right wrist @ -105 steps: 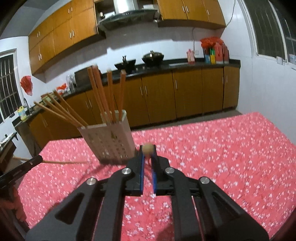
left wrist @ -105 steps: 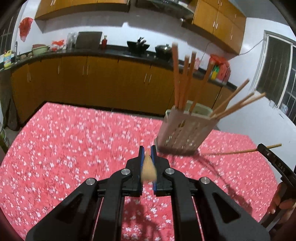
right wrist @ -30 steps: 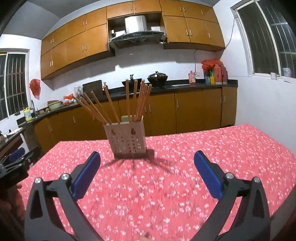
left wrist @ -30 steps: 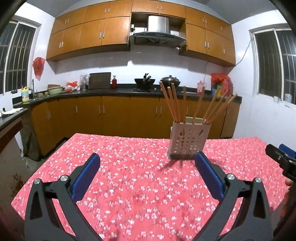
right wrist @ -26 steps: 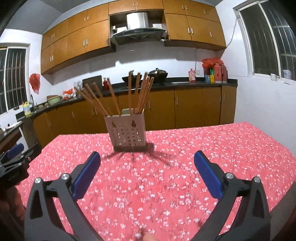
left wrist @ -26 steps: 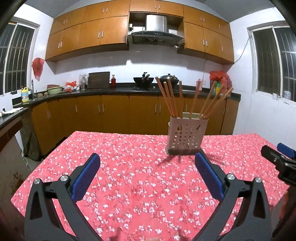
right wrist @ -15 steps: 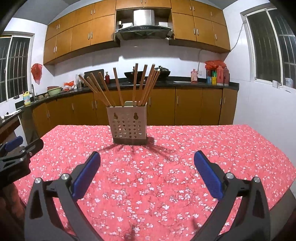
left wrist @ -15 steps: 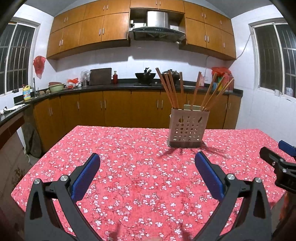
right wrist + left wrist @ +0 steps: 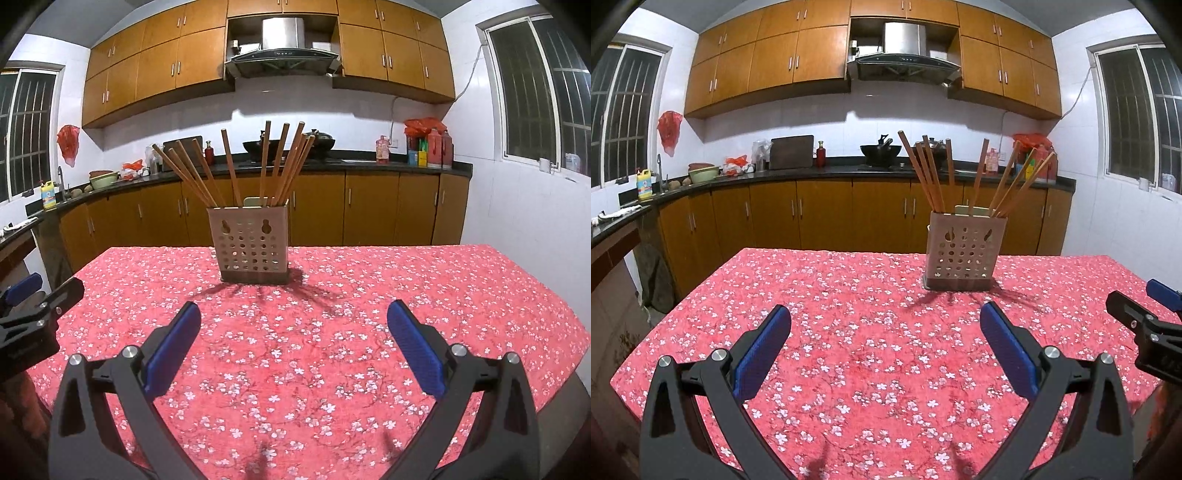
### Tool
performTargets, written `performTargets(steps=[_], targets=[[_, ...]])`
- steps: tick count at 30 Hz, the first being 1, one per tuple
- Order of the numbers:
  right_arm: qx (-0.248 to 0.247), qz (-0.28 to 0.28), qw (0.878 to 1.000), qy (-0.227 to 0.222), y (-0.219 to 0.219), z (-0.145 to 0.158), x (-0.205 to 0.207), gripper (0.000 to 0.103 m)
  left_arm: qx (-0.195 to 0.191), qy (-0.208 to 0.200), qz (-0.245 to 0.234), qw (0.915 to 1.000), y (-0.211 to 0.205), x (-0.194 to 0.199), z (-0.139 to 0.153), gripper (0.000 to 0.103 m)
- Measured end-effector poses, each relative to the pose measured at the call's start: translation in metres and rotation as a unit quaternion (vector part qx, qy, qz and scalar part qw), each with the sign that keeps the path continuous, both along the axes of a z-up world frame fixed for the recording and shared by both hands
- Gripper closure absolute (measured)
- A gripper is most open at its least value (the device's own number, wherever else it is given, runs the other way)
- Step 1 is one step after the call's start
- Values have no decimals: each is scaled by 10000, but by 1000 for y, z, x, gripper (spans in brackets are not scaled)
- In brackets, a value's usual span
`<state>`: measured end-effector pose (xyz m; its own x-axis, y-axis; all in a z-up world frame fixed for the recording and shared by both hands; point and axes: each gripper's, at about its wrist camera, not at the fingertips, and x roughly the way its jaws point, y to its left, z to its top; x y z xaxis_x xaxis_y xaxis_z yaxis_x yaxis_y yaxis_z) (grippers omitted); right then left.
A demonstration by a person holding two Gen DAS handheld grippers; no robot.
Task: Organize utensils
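Observation:
A perforated beige utensil holder [image 9: 963, 254] [image 9: 250, 243] stands upright on the far part of the table with several wooden chopsticks [image 9: 932, 177] [image 9: 273, 166] fanned out of its top. My left gripper [image 9: 884, 325] is wide open and empty, held back over the near edge of the table. The right gripper [image 9: 293, 323] is also wide open with nothing between its blue pads. Each gripper shows at the side of the other's view: the right gripper [image 9: 1145, 325] and the left gripper [image 9: 40, 299].
The table carries a red floral cloth [image 9: 871, 332] [image 9: 369, 295]. Behind it run wooden kitchen cabinets [image 9: 820, 210], a black counter with pots and bottles, and a range hood [image 9: 905, 48]. Windows flank the room.
Both grippers held a chopstick 3.5 s ago; now both are open and empty and have drawn back from the holder. Over the last second the views only shifted slightly.

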<state>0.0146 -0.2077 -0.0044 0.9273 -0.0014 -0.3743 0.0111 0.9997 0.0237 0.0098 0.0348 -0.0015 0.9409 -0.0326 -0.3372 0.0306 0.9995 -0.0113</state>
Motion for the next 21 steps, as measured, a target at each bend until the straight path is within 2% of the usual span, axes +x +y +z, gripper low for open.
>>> performTargets(steps=[21], targets=[[85,-9,10000,25,-6,-2,1,4,17,43,-12,10000,-4,1,-2,2]])
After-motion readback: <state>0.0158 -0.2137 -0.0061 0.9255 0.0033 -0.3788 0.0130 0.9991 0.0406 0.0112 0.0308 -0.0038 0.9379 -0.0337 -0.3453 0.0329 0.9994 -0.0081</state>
